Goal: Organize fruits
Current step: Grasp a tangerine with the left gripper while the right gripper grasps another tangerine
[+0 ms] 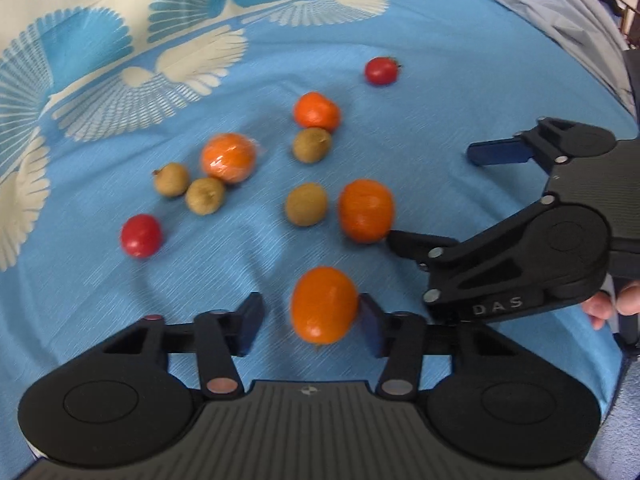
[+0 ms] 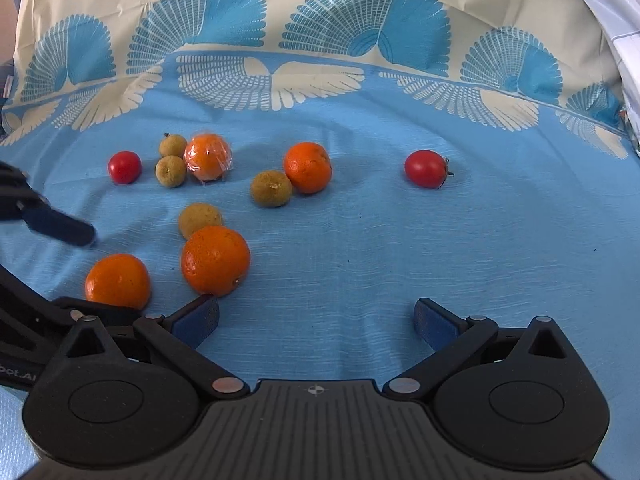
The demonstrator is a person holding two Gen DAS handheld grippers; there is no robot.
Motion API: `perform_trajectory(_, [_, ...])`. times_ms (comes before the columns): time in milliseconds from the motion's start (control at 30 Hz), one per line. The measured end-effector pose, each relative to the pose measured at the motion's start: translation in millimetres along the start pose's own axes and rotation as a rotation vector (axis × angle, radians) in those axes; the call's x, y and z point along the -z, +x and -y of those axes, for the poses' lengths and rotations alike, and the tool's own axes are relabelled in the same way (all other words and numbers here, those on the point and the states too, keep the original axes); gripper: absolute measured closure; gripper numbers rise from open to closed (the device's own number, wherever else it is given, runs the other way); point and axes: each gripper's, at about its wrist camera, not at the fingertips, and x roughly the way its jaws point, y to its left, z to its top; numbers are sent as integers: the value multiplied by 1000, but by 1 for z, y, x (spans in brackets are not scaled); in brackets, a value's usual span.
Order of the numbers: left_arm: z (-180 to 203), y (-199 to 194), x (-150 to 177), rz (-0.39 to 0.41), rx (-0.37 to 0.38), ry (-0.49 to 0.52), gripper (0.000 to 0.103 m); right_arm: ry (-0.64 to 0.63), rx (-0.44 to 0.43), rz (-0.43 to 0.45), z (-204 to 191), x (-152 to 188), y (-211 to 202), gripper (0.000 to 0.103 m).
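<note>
We work over a blue patterned cloth (image 2: 360, 240) strewn with fruit: oranges, brown kiwis, red tomatoes.

Left gripper (image 1: 308, 326): nearest orange (image 1: 323, 304) sits between its blue pads. Right-hand pad touches the peel; a gap shows on the left pad's side, so we read it as not yet clamped. Blur on the fruit makes firm contact hard to call.

Right gripper (image 2: 316, 320): jaws wide apart, nothing between them. Its left pad lies just beside a second orange (image 2: 215, 260), with a kiwi (image 2: 200, 219) touching that orange on the far side.

Step in hand, as we judge it: seat the left grip. Centre the orange so both pads meet its widest part, then squeeze gently; round peel can roll out sideways.

Pose: both grippers tilt steeply down at the cloth, the right one coming in from the right across the left camera's view, a person's fingers (image 1: 600, 304) at its handle.
</note>
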Motion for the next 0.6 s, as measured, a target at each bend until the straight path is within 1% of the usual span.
perform_trajectory(67, [-1, 2, -2, 1, 36, -12, 65, 20, -4, 8, 4, 1, -1, 1])
perform_trajectory(133, [-4, 3, -3, 8, 40, -31, 65, 48, -5, 15, 8, 3, -1, 1])
perform_trajectory(233, [-17, -3, 2, 11, -10, -87, 65, 62, -10, 23, 10, 3, -2, 1])
perform_trajectory(300, [-31, -12, 9, 10, -39, -144, 65, 39, -24, 24, 6, 3, -3, 1])
perform_trajectory(400, [-50, -29, 21, 11, -66, -226, 65, -18, -81, 45, -7, 2, -3, 1])
perform_trajectory(500, [-59, -46, 33, 8, -99, -288, 65, -85, -105, 47, -26, -1, 2, 1])
perform_trajectory(567, [-60, -60, 40, 7, -111, -326, 65, -150, -70, 58, -41, -2, 5, 1])
perform_trajectory(600, [-60, -67, 44, 11, -117, -344, 65, -158, -67, 69, -44, -3, 5, 5])
